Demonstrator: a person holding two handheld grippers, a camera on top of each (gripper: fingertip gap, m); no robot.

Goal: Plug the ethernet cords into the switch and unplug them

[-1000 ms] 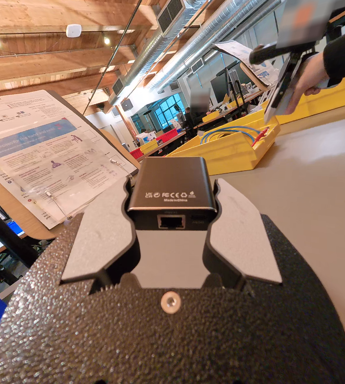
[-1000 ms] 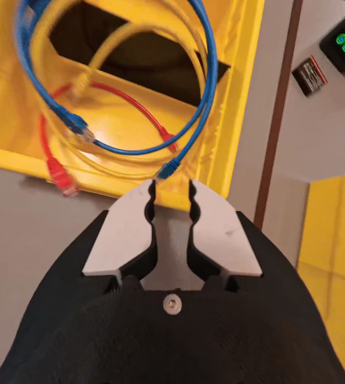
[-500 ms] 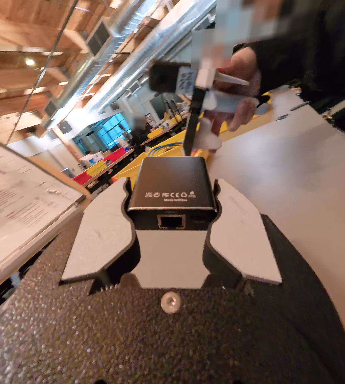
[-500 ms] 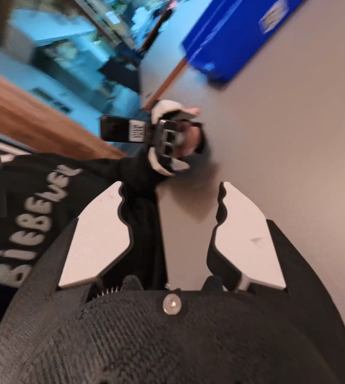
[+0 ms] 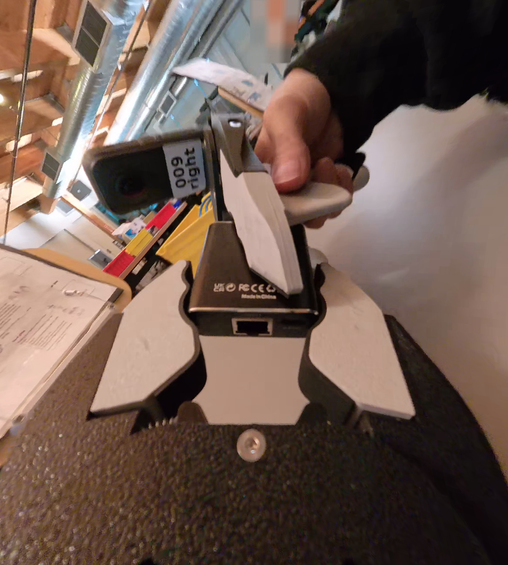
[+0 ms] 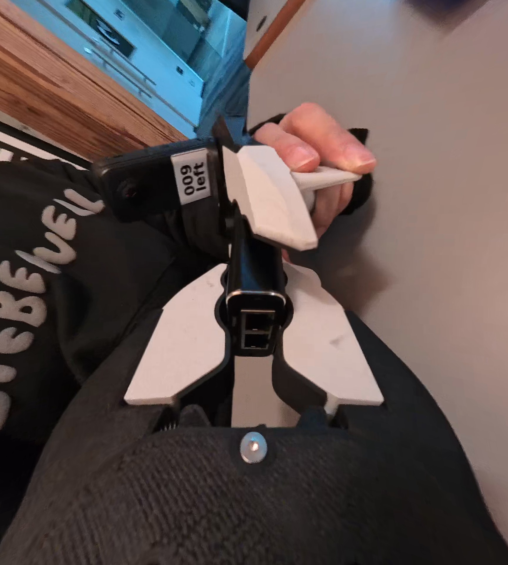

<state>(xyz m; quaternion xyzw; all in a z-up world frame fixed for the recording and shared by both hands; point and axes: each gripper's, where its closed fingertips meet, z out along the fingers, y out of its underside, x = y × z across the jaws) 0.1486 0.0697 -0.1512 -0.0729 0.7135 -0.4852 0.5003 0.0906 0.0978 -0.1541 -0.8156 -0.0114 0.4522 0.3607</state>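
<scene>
A small black switch (image 5: 231, 269) is held off the table by both grippers. My left gripper (image 5: 254, 269) is shut on its sides, with one port (image 5: 252, 326) facing this camera. The right gripper's upper finger (image 5: 261, 238) lies flat on the switch's top. In the right wrist view my right gripper (image 6: 255, 272) is shut on the switch (image 6: 255, 299), which shows two stacked ports (image 6: 257, 331). A finger of the left gripper (image 6: 271, 198) shows at the far end. A blue cord (image 5: 206, 200) peeks from a yellow bin (image 5: 185, 241) behind.
A person's hand (image 5: 295, 134) holds the right gripper's handle, and another hand (image 6: 323, 146) holds the left one. A printed sheet on a wooden board (image 5: 17, 336) stands at the left. The grey table (image 5: 430, 275) lies to the right. A dark sweater (image 6: 48, 244) fills the right view's left side.
My right gripper left the yellow bin of cords, swung round to the switch and shut on its far end. My left gripper kept hold of the switch and tilted.
</scene>
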